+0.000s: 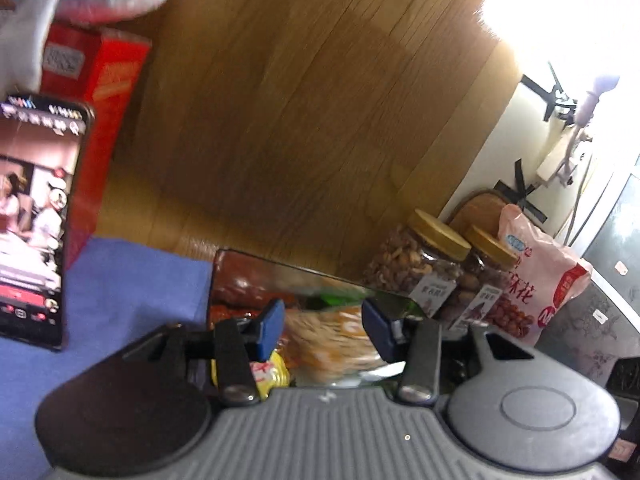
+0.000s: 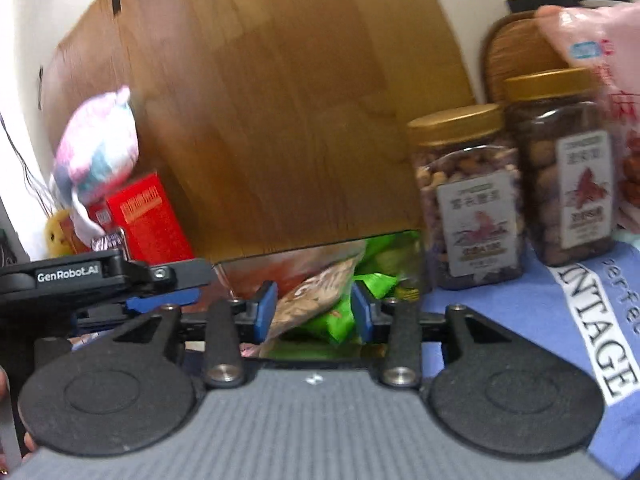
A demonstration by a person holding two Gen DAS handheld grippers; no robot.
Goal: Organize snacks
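With both the left claw (image 1: 323, 330) and right claw (image 2: 313, 311) parted and empty, the clear plastic bin (image 2: 316, 248) of crinkly snack packets (image 2: 308, 304) sat low centre, its light, soft, slippery bags probably best pinched at a sealed edge.

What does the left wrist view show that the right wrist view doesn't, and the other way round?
Only the left wrist view shows a phone with a lit screen, standing at the left. Only the right wrist view shows white lettering on the blue cloth, a yellow toy, and the left gripper from the side. Both show the clear snack bin, two gold-lidded nut jars, the pink bag and the red box.
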